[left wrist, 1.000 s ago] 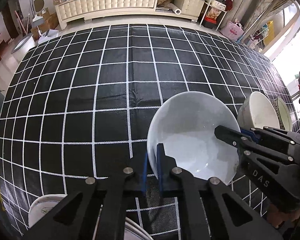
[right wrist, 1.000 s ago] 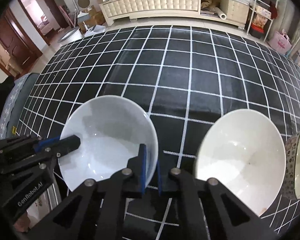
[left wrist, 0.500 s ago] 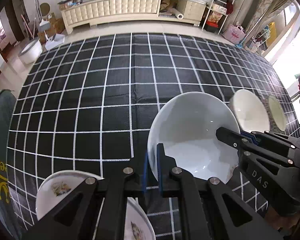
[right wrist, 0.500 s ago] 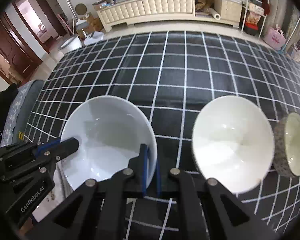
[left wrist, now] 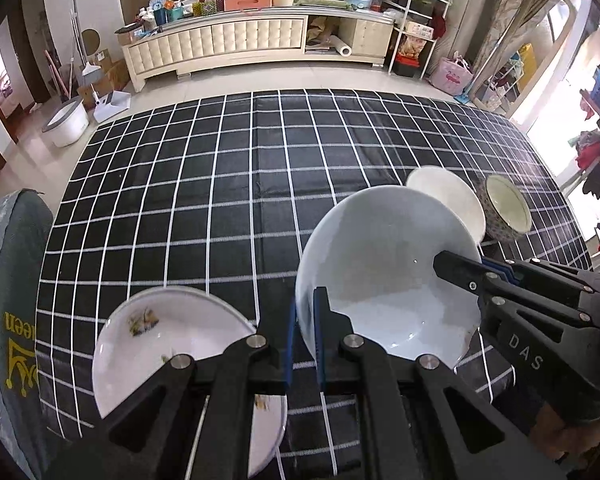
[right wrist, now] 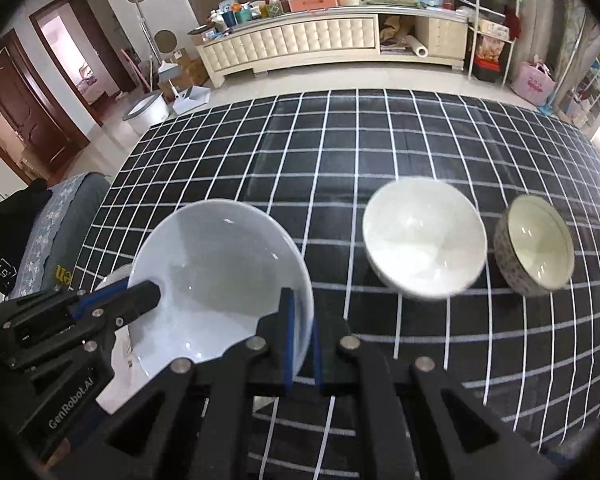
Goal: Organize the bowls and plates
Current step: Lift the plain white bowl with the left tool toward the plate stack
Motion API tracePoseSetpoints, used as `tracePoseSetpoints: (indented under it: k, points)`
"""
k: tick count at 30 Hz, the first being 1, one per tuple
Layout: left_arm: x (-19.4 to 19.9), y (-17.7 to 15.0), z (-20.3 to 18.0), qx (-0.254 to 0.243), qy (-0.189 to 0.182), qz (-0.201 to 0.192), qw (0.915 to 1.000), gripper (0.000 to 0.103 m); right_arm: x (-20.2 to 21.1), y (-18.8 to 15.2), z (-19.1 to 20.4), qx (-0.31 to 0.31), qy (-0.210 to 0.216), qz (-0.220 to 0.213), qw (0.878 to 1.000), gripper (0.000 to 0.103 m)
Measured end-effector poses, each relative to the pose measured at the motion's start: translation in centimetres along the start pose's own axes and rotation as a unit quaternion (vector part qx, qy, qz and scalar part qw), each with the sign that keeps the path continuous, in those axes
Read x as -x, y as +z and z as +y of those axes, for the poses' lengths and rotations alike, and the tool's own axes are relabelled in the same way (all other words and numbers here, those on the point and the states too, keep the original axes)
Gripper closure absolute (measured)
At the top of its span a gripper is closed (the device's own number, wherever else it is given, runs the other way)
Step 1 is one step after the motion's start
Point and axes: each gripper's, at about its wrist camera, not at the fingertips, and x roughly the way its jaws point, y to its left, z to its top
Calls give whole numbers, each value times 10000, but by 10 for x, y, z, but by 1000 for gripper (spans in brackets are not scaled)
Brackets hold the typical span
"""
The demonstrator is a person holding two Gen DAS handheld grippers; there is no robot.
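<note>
A large white bowl (left wrist: 384, 272) hangs tilted above the checked tablecloth (left wrist: 220, 180), held from both sides. My left gripper (left wrist: 304, 308) is shut on its near-left rim. My right gripper (right wrist: 300, 304) is shut on the opposite rim, and its fingers (left wrist: 460, 268) show at the right in the left wrist view. The same bowl (right wrist: 216, 272) fills the lower left of the right wrist view. A floral white plate (left wrist: 172, 344) lies below and to the left of it. A plain white bowl (right wrist: 420, 240) and a small patterned bowl (right wrist: 536, 248) stand side by side to the right.
A grey cushioned chair (left wrist: 4, 280) stands against the table's left edge. The far half of the tablecloth (right wrist: 360, 140) carries nothing. Beyond the table are bare floor, a white basin (left wrist: 66, 122) and a long cream cabinet (left wrist: 236, 44).
Both grippers have risen with the large white bowl held between them. The table looks farther away, and the floral plate has come into fuller view under the left gripper.
</note>
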Motion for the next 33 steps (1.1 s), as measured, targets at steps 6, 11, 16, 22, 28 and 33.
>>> tracePoseSetpoints:
  k: [6,11,16,22,28,33]
  points:
    - [-3,-26,-5,-26,-20,188,9998,96,0,-29,-1,-41,-58,208,9998,93]
    - [-12,-48,-10,-36,-73,391,9992,96,-7,-55,-6,-172,-57,440,9989,93]
    - [-28,-70,-13,2,-87,652,9978,96,-19,-75,-8,-239,-108,646,9976,93]
    - [-43,-76,-14,54,-143,802,9967,96,-34,-85,-11,-378,-110,866,9955,93]
    - [-46,-76,-18,-55,-5,729,9973,96,-40,-82,-12,-329,-164,843,9958,93]
    - [-47,-73,-15,-25,-54,739,9972,96,-43,-80,-11,-270,-206,832,9960,92]
